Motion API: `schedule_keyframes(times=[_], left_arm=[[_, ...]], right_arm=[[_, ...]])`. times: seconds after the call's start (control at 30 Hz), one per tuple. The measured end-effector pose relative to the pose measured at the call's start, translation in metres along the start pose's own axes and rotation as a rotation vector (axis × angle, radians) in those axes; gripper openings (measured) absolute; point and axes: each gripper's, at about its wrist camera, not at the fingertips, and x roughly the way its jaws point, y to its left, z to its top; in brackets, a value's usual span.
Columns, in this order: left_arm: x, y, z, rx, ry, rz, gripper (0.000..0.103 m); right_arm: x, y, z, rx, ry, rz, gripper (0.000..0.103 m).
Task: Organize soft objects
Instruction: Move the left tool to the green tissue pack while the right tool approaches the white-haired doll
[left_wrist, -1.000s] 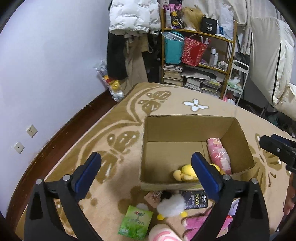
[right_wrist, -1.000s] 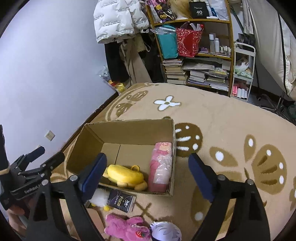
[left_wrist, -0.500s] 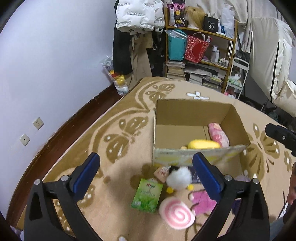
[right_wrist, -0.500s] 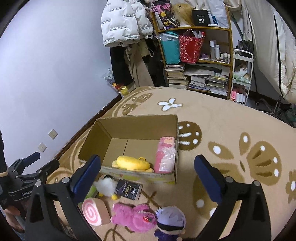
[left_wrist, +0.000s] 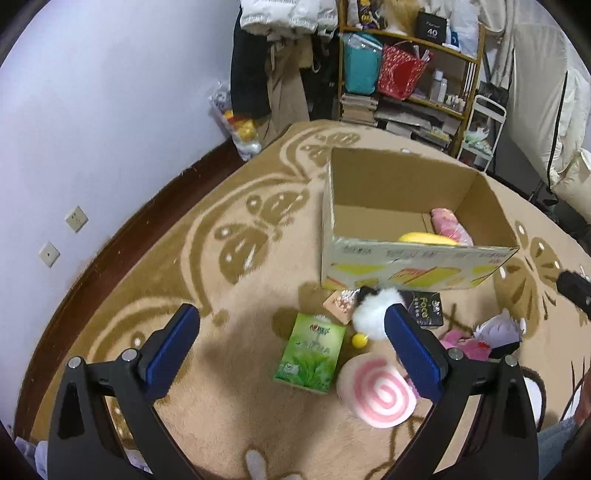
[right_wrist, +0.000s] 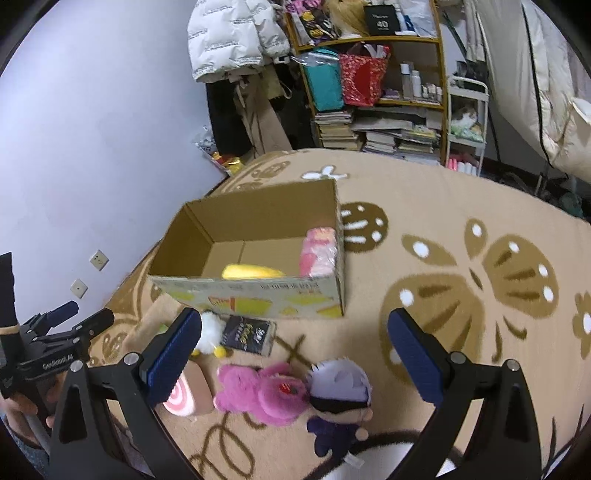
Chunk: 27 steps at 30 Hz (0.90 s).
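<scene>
An open cardboard box (left_wrist: 417, 271) (right_wrist: 258, 295) stands on the rug, holding a yellow plush (left_wrist: 424, 238) (right_wrist: 253, 272) and a pink wrapped plush (left_wrist: 448, 225) (right_wrist: 317, 253). In front of it lie a white fluffy toy (left_wrist: 375, 314) (right_wrist: 210, 330), a pink swirl roll cushion (left_wrist: 376, 393) (right_wrist: 183, 400), a magenta plush bear (right_wrist: 264, 393) and a white-haired doll (right_wrist: 338, 386). My left gripper (left_wrist: 291, 345) hangs open above the green packet (left_wrist: 312, 352). Over the bear and doll, my right gripper (right_wrist: 293, 350) is open too, holding nothing.
A black packet (right_wrist: 249, 334) and a small pink card (left_wrist: 340, 302) lie by the box front. The purple wall (left_wrist: 92, 110) and a dark skirting run along the left. A crowded shelf (right_wrist: 373, 85) and hanging coats stand at the back. Patterned rug (right_wrist: 480, 240) spreads to the right.
Both grippers have pulled back and up from the box, so the floor toys in front of it came into view. Both stay open and empty.
</scene>
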Motion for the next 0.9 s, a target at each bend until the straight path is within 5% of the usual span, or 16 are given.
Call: schedule_keyframes(times=[0.9], left_arm=[[0.091, 0.004, -0.018, -0.038, 0.218, 0.001, 0.099]], right_arm=[[0.052, -0.044, -0.065, 0.129, 0.121, -0.053, 0.103]])
